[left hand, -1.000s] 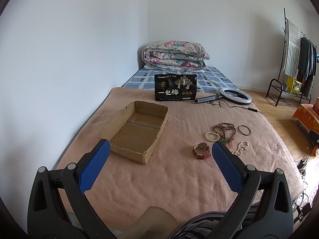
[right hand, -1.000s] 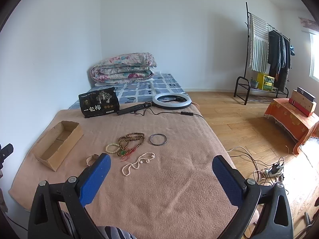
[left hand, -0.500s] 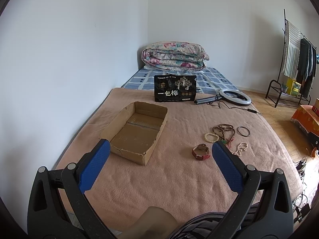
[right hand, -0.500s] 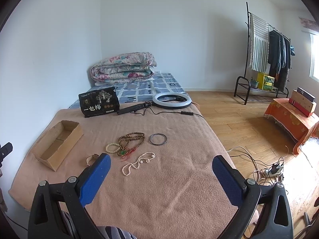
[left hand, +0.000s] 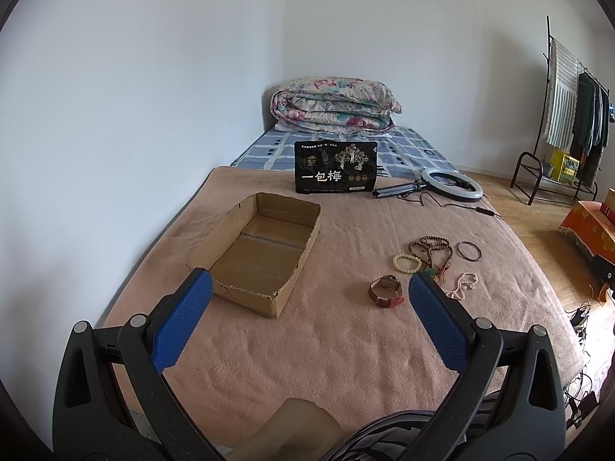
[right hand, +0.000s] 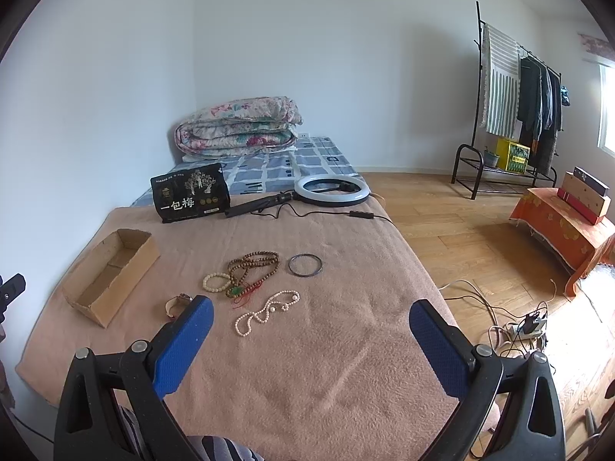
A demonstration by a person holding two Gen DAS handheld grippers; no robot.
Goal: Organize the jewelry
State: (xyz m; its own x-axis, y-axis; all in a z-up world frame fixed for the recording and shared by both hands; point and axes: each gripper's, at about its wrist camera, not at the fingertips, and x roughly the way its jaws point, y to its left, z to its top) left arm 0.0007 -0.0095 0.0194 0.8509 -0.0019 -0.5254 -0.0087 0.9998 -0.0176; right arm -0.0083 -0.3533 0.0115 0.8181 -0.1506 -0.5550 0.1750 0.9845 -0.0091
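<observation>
Here the left gripper (left hand: 309,303) sits at the bottom of the left wrist view with its blue-padded jaws spread wide and nothing between them but pink blanket (left hand: 338,349). The right gripper (right hand: 310,320) fills the bottom of the right wrist view in the same way, wide apart and holding nothing.

The cardboard box (left hand: 256,250) lies open-topped left of centre in the left view; in the right view it sits at the left edge (right hand: 111,269), and its near wall hides part of the floor.

The jewelry lies in a loose cluster on the blanket, right of centre in the left view. The watch (left hand: 387,289) with a reddish strap is nearest, just beside the tip of the right-hand finger. In the right view the watch (right hand: 177,302) is half hidden behind the tip of the left-hand finger. Above it lie the cream bead bracelet (right hand: 217,282), the brown bead strand (right hand: 253,265) with a small green piece and red cord tangled at its lower end, and the dark bangle (right hand: 305,265) apart on the right. The pearl necklace (right hand: 265,311) lies below these; in the left view its lower end (left hand: 463,286) runs behind the finger.

Farther up, a black pouch (left hand: 335,172) stands upright, a ring light (left hand: 451,189) lies flat beside it, and a folded quilt (left hand: 334,105) sits against the wall. Striped fabric at the bottom edge is cut off and hard to identify.
</observation>
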